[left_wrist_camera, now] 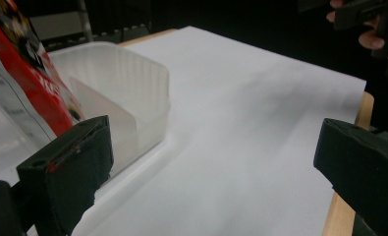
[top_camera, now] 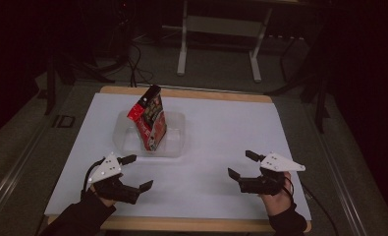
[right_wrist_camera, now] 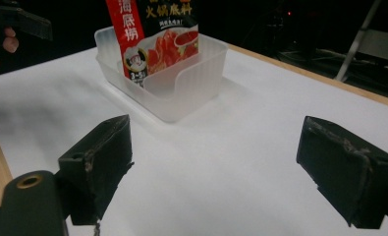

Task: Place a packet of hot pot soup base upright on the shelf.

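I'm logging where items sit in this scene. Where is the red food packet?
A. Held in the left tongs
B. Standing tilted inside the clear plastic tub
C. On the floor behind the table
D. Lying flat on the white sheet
B: the red packet stands leaning inside the clear tub, and both tongs are open, apart from it.

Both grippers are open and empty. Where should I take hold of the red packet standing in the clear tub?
Grip the red packet by its top edge, which sticks up above the clear tub walls. Come from above with the left gripper, the nearer one, closing on the flat faces: it leans tilted, and the tub walls block its lower part.
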{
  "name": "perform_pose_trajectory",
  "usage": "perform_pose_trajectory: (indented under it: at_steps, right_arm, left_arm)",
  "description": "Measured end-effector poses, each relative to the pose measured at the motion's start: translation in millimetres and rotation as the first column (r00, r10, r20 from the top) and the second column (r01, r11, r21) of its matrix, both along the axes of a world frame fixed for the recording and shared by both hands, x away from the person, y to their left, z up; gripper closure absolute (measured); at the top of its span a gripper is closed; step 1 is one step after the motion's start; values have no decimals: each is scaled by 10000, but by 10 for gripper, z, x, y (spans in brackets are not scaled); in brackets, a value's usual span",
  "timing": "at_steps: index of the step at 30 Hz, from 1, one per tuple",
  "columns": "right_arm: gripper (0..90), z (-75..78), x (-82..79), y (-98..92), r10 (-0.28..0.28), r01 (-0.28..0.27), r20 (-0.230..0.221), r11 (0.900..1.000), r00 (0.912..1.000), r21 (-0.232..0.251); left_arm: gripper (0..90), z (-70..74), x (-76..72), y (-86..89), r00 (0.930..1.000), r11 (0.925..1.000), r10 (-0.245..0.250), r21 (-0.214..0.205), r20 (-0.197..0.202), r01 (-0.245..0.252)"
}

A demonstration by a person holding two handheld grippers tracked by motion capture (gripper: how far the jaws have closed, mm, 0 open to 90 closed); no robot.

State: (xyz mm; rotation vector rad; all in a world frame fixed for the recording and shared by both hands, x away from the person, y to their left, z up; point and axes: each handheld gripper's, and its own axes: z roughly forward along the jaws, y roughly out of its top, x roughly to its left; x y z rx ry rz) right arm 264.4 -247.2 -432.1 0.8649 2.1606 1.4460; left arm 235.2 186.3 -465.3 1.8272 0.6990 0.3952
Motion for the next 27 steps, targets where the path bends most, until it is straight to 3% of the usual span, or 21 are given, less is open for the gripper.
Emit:
perform_pose_trajectory:
  at_steps: [7,18,27]
  right_arm:
    - [131,-69,-64,-12,-75,77,264,9999,9996,-79]
    - [130,-160,-130,-69,-217,218,73,9997,9997,-99]
    - [130,-185,-176,-155,-473,473,40,9989,9989,-43]
  left_arm:
    - [16,-144,-3,69,10000,10000,73,61,-56,-73]
    - [16,-299,10,152,9998,9993,158,337,-113,-154]
    - [17,-395,37,235,9984,9975,551,447,-111,-546]
